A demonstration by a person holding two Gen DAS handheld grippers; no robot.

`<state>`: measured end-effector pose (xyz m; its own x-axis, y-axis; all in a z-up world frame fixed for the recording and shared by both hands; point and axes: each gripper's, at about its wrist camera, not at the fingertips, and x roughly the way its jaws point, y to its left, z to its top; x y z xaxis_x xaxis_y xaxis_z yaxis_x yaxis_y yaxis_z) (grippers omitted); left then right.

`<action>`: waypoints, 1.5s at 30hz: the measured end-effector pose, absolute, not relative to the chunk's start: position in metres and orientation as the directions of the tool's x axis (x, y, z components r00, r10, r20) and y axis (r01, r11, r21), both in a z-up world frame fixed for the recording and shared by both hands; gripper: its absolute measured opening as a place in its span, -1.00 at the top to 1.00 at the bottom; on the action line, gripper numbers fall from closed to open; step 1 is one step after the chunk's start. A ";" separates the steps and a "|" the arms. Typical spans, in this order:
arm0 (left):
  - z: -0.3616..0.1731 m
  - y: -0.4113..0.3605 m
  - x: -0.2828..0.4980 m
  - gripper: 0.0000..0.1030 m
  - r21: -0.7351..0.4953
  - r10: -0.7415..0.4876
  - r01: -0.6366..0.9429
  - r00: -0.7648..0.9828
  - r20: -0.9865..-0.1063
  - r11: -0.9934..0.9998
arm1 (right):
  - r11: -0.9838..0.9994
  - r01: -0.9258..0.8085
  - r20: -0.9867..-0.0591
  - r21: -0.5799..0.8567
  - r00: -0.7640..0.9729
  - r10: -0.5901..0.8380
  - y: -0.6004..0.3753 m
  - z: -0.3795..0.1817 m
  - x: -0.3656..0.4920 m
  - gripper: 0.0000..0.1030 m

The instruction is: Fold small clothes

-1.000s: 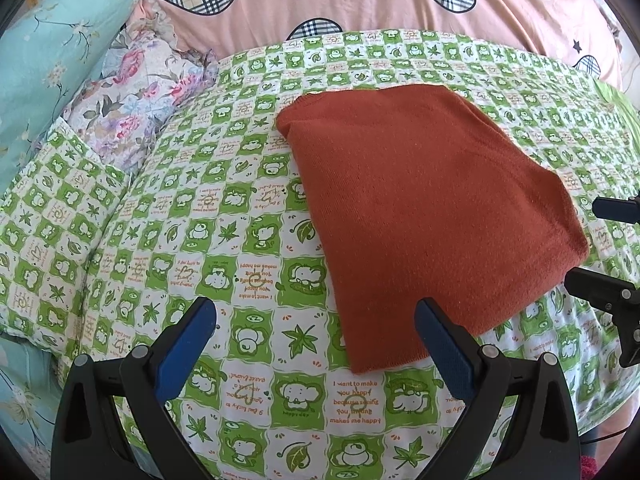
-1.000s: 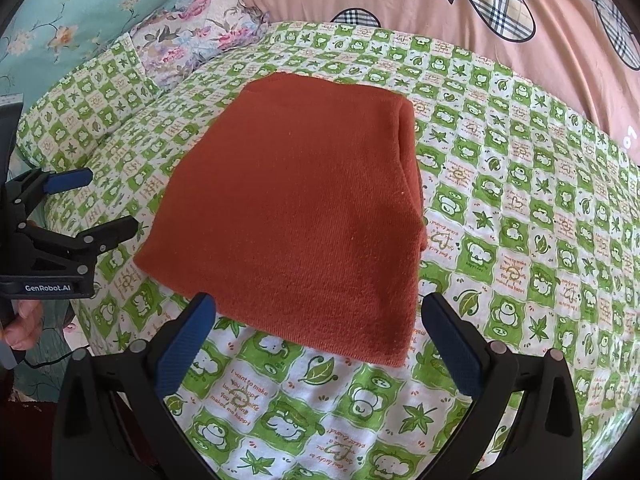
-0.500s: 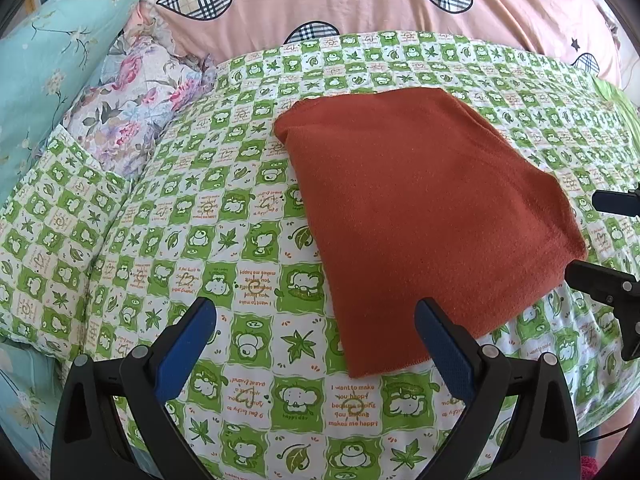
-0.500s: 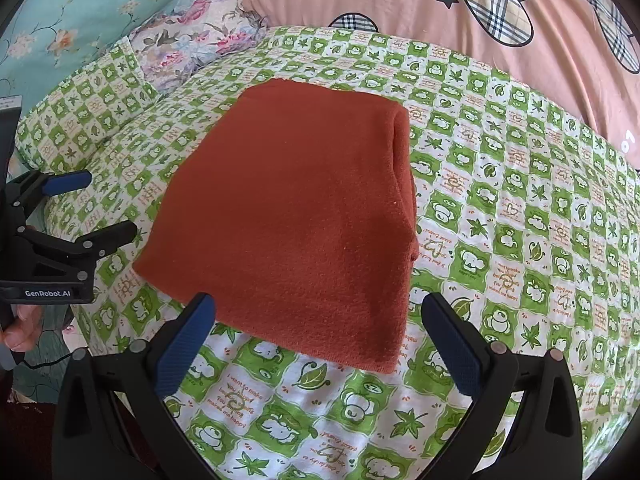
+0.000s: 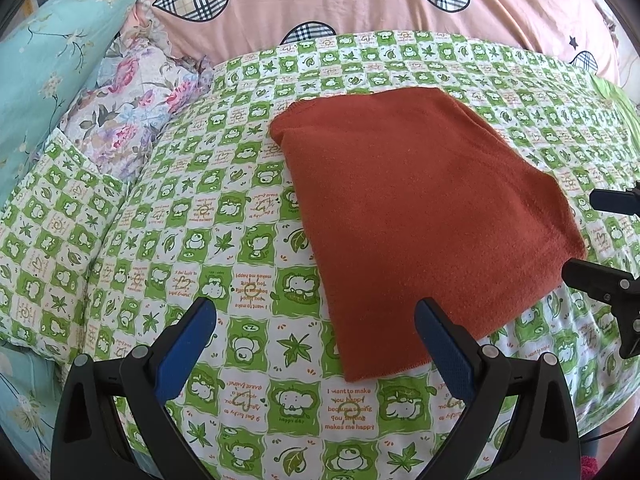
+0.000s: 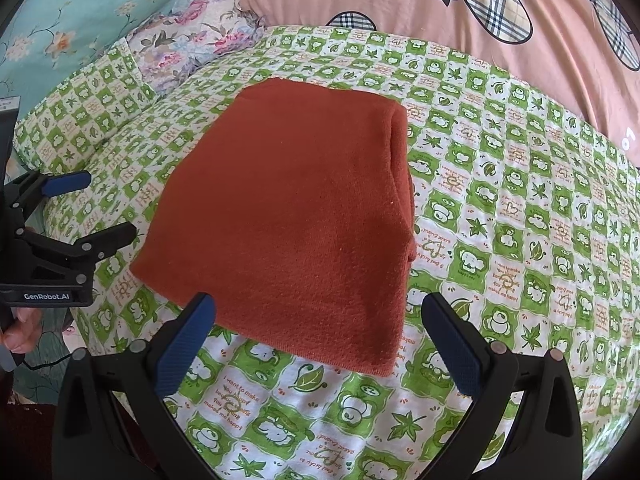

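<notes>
Plainly legible on the green-checked sheet (image 5: 248, 240) are the words "I want to make you happy" and "makes me happy", and only the right wrist view shows "GenRobot.AI" on the left gripper (image 6: 92, 208). Folded flat on that sheet lies the rust-red cloth (image 6: 296, 216), untouched. Both the left gripper and the right gripper (image 6: 318, 336) are spread wide, holding nothing.

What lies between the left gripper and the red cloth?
Only bare green-checked sheet. In the left wrist view, the open left gripper hovers short of the red cloth, touching nothing.
</notes>
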<state>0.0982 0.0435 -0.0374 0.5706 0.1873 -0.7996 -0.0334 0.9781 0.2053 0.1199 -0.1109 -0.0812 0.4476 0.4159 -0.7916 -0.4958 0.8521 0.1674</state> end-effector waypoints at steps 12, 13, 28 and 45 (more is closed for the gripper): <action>-0.036 0.043 0.098 -0.94 0.208 0.190 -0.035 0.577 -0.794 0.977 | 0.851 -0.499 -0.791 0.162 0.451 0.414 -0.110 -0.080 0.124 -0.99; -0.036 0.043 0.098 -0.94 0.208 0.190 -0.035 0.577 -0.794 0.977 | 0.851 -0.500 -0.791 0.161 0.451 0.414 -0.110 -0.080 0.124 -0.99; -0.032 0.043 0.100 -0.94 0.213 0.192 -0.035 0.589 -0.785 0.976 | 0.851 -0.501 -0.787 0.156 0.458 0.414 -0.109 -0.076 0.125 -0.99; -0.031 0.044 0.101 -0.94 0.211 0.190 -0.034 0.591 -0.784 0.977 | 0.852 -0.499 -0.789 0.158 0.456 0.413 -0.111 -0.075 0.131 -0.99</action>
<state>0.1015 0.0443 -0.0313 0.5911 0.1897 -0.7840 -0.0337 0.9769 0.2110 0.1311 -0.1112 -0.0745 0.4558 0.4129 -0.7885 -0.4986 0.8523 0.1581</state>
